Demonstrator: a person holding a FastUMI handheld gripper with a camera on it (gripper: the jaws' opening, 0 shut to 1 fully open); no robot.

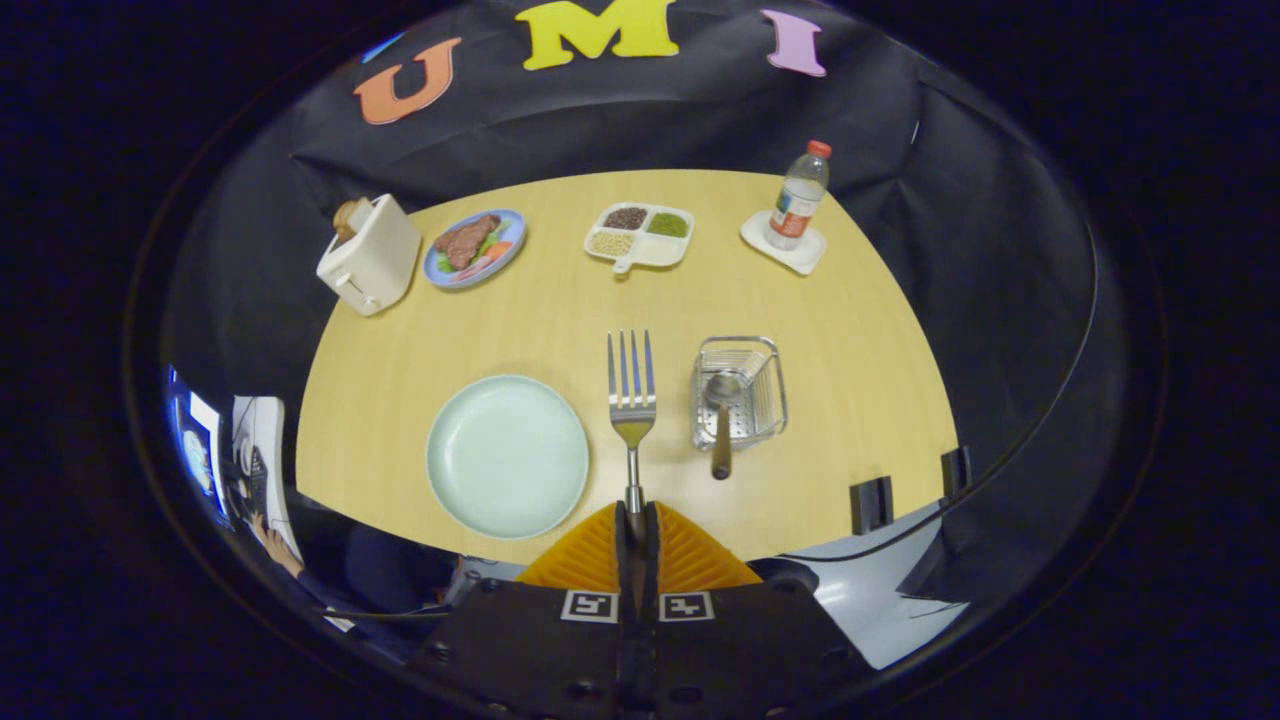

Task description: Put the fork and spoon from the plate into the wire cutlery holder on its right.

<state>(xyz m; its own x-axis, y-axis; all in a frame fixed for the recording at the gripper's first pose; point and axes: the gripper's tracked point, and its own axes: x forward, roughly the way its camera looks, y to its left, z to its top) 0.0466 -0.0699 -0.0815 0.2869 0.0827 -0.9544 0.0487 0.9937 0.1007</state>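
Note:
My gripper (637, 522) is shut on the handle of a metal fork (631, 395), which points straight ahead with its tines up over the table, lifted between the plate and the holder. The pale green plate (507, 455) lies bare to the left of the fork. To the fork's right stands the wire cutlery holder (740, 390). A spoon (722, 415) with a brown wooden handle rests in the holder, bowl inside and handle sticking out over the near rim.
On the round wooden table's (850, 330) far side sit a cream toaster (370, 255), a blue plate of food (474, 247), a white divided dish (640, 236) and a water bottle (798, 198) on a white coaster. A person's hand (272, 540) shows at the near left.

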